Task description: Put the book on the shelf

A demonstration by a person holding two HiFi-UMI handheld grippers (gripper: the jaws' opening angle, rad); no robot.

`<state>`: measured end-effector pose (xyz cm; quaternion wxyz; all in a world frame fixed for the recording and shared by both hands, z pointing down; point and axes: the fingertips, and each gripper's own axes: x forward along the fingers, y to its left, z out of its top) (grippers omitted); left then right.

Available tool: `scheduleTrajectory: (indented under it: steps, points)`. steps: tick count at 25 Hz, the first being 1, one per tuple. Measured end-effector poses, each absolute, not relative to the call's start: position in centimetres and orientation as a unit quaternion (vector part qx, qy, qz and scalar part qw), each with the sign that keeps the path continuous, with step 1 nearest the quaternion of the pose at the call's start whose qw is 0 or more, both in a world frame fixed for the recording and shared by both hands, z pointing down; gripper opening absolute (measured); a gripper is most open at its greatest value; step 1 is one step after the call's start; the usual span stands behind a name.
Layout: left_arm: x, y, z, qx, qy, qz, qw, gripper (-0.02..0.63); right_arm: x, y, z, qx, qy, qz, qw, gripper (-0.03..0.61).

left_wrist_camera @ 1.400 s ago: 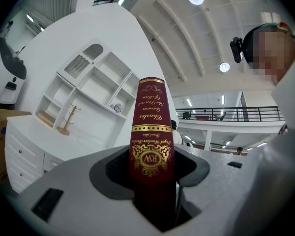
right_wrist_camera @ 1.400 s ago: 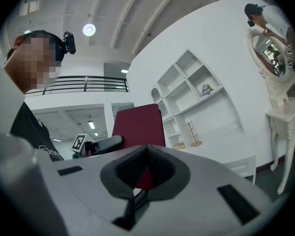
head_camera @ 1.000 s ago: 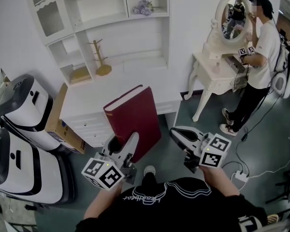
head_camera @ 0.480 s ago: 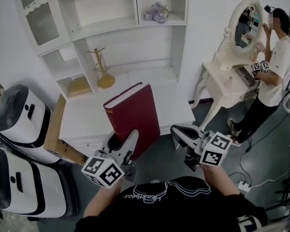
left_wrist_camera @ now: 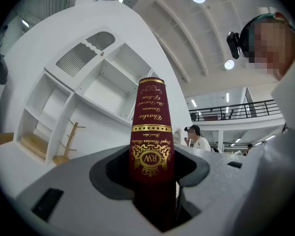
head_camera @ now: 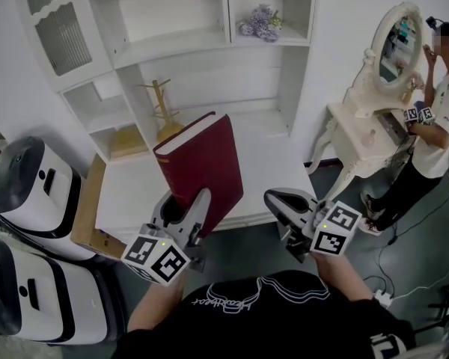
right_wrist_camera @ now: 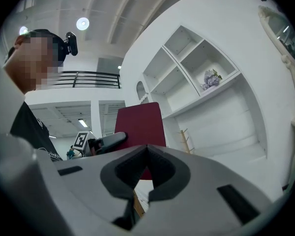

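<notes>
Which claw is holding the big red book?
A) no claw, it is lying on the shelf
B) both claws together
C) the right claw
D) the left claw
D: the left claw is clamped on the lower end of the red book, whose spine stands between its jaws in the left gripper view. The right claw is shut on nothing, apart from the book.

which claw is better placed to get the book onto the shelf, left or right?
Left. The left claw is shut on the red book, held upright facing the white shelf unit. The right claw is shut on nothing, beside the book.
</notes>
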<state>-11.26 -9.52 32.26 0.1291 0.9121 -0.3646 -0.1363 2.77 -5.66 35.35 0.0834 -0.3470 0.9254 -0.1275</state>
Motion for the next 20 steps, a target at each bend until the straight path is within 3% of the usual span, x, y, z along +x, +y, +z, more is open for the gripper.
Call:
scheduleTrajectory:
  steps: [20]
  points:
    - [-11.9,-21.8,29.0,0.892,-0.420,-0.142,0.092,0.213,2.2,-20.5,34.2,-0.275,0.949,-0.126,0.084,0.006]
